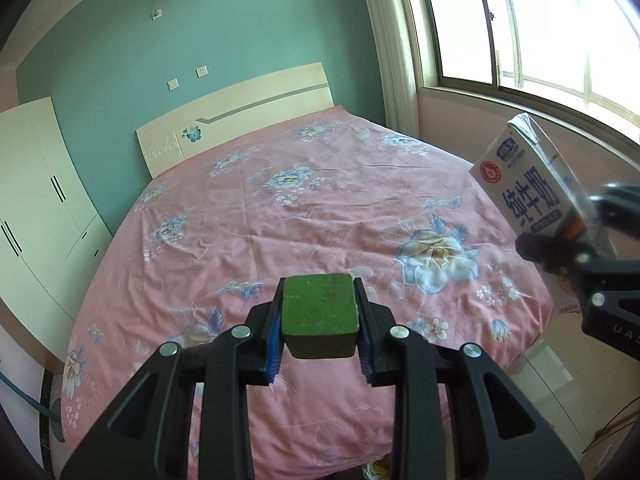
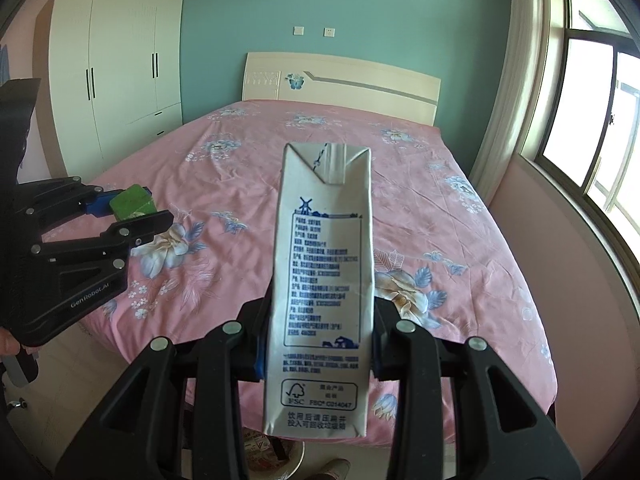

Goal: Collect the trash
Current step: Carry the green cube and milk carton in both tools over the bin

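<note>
My left gripper [image 1: 319, 320] is shut on a green sponge block [image 1: 320, 312] and holds it in the air above the foot of the bed. It also shows in the right wrist view [image 2: 132, 208] at the left, with the green block [image 2: 134, 202] between its fingers. My right gripper [image 2: 320, 336] is shut on a white milk carton [image 2: 324, 280] with blue print, held upright over the bed's foot. The carton [image 1: 532, 184] and right gripper [image 1: 576, 240] show at the right edge of the left wrist view.
A bed with a pink floral sheet [image 1: 312, 208] fills the middle, its cream headboard [image 2: 340, 76] against a teal wall. A white wardrobe [image 2: 116, 68] stands left, a window [image 1: 540, 28] right. Something round with printed paper lies on the floor below the bed's foot [image 2: 276, 456].
</note>
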A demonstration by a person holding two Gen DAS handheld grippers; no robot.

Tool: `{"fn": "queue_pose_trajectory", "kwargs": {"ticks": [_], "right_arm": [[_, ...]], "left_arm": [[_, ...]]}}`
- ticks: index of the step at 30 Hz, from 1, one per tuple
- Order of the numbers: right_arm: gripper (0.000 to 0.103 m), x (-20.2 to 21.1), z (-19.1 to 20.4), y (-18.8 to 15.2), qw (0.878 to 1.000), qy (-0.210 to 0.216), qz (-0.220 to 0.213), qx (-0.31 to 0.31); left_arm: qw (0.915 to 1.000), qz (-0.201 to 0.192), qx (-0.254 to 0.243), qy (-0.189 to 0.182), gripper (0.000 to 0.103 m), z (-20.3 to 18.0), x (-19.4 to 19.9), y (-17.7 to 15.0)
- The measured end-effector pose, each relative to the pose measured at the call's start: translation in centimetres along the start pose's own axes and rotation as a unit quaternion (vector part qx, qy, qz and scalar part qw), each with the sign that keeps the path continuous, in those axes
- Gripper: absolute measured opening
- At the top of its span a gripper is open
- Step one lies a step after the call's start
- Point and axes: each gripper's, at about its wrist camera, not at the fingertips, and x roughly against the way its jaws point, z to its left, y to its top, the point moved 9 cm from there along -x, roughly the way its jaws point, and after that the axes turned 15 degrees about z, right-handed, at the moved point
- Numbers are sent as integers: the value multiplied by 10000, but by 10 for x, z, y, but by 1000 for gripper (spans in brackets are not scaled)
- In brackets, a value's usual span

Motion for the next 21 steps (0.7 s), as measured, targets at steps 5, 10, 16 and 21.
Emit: {"fn": "queue_pose_trajectory", "kwargs": {"ticks": [5,10,16,21], "right_arm": [[37,9,9,-27,9998,-9,46,176],[37,9,14,-49,9997,57,69,206],[37,-11,21,-75,9990,167,331,231],[37,-33,26,-98,9979,280,537,207]], "left_arm": [[9999,81,-141,43,33,-6,5,-23],[9995,203,-227,-46,33,-11,0,-44],[9984,411,-326,-190,33,-23,-16,-71],[9960,700,-427,-342,33,-36,-42,-97]]}}
